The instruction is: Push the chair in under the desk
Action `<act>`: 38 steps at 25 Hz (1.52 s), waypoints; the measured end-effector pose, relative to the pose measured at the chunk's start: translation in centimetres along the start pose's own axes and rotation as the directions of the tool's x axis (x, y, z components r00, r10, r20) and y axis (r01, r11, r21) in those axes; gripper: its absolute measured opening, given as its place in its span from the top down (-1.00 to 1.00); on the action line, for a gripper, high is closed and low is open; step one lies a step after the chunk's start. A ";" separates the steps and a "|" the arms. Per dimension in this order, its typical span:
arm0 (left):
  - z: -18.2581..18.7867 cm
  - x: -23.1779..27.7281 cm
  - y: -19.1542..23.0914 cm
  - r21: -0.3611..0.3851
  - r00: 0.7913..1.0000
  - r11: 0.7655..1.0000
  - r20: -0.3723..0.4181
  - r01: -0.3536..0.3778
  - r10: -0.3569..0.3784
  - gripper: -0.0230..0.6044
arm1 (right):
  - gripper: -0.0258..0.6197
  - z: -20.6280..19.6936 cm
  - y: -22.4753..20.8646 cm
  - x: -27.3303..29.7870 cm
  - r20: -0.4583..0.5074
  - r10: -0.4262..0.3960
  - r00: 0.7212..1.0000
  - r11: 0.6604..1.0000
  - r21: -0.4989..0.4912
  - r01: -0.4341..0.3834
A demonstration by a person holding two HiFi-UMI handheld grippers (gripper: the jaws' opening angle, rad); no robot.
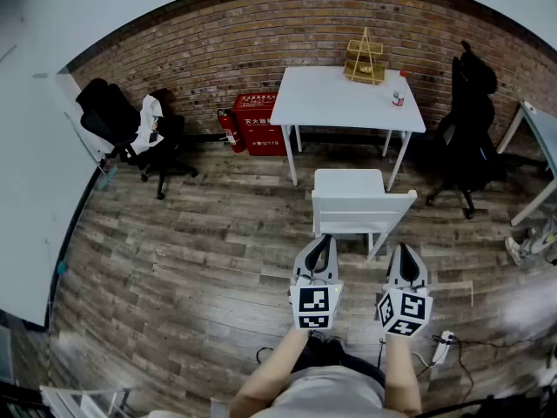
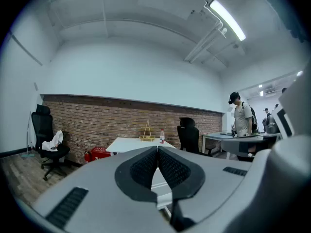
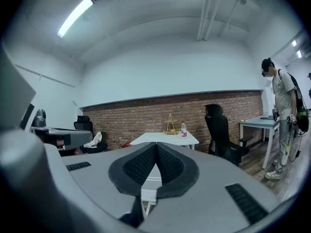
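A white chair (image 1: 357,207) stands pulled out in front of the white desk (image 1: 335,103), its backrest toward me. My left gripper (image 1: 320,249) hangs just short of the backrest's left end, jaws shut and empty. My right gripper (image 1: 406,260) is level with it, off the backrest's right end, also shut and empty. In the left gripper view the shut pads (image 2: 158,154) point toward the desk (image 2: 127,144); the chair shows as a white strip below them. The right gripper view has its shut pads (image 3: 156,150) in front of the desk (image 3: 163,139).
A wooden rack (image 1: 365,59) and a small bottle (image 1: 398,97) sit on the desk. Black office chairs stand at left (image 1: 130,129) and right (image 1: 470,133). A red extinguisher box (image 1: 258,124) is against the brick wall. A person (image 3: 284,115) stands by another desk at right. Cables (image 1: 439,347) lie on the floor.
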State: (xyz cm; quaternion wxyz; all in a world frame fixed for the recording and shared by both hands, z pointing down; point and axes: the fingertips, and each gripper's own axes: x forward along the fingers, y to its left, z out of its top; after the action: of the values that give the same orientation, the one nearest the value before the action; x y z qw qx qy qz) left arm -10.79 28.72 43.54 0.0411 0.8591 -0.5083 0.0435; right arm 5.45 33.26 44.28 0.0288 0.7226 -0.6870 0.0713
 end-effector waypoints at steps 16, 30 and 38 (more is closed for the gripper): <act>-0.5 0.4 -0.3 -0.014 1.000 1.000 -0.001 0.012 -0.012 0.88 | 0.87 -0.5 -0.9 0.3 -0.006 0.010 1.000 0.999 0.050 -0.010; -2.3 1.5 -0.7 -0.015 0.998 0.998 -0.037 -0.053 0.052 0.87 | 0.87 -1.2 -3.6 0.9 -0.020 0.065 0.998 0.998 0.001 -0.065; -3.6 1.5 -1.1 -0.011 0.996 0.998 -0.070 -0.061 0.060 0.87 | 0.87 -2.0 -4.8 1.2 -0.040 0.084 0.996 0.996 0.002 -0.084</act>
State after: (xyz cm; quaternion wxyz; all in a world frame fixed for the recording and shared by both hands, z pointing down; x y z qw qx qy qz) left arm -9.21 28.34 47.27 0.0631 0.8409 -0.5328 0.0711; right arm 10.18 32.57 46.73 0.0395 0.6913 -0.7162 0.0871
